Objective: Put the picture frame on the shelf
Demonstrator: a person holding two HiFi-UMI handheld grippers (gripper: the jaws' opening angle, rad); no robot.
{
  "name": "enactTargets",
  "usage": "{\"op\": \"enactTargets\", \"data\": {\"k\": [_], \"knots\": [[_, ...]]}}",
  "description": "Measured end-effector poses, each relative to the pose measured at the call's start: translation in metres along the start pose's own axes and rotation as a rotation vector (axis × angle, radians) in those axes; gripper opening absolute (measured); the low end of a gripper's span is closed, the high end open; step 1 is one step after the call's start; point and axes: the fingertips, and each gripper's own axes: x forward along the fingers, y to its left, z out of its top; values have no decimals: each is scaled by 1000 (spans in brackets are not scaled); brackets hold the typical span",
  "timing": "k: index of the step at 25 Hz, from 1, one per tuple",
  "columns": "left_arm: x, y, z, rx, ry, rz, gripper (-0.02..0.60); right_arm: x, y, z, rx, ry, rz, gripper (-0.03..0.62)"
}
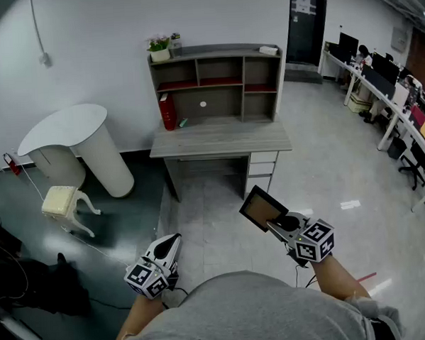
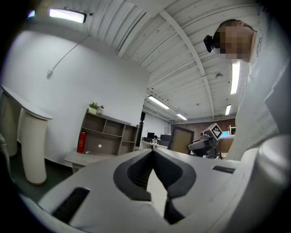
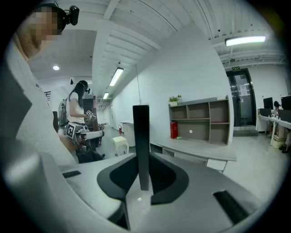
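The right gripper (image 1: 275, 226) clamps the thin black rectangular picture frame (image 1: 263, 208) between its fingers, while the left gripper (image 1: 173, 240) has its fingers together and empty, so carrying seems in hand, and next the grey wooden shelf unit (image 1: 213, 52), far ahead of the fingers, must be approached.

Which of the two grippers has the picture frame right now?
The right gripper: its jaws clamp the dark picture frame by its edge. The left gripper is shut on nothing.
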Motion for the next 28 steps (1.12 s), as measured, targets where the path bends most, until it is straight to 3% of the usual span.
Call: {"op": "enactTargets", "data": {"k": [16,28], "knots": [[24,-16,3,23,13,-12,11,-18,-17,0,-2,-11,-3,77],[89,-77,-10,26,20,-41,11,-84,-66,-11,13,-36,3,77]]}}
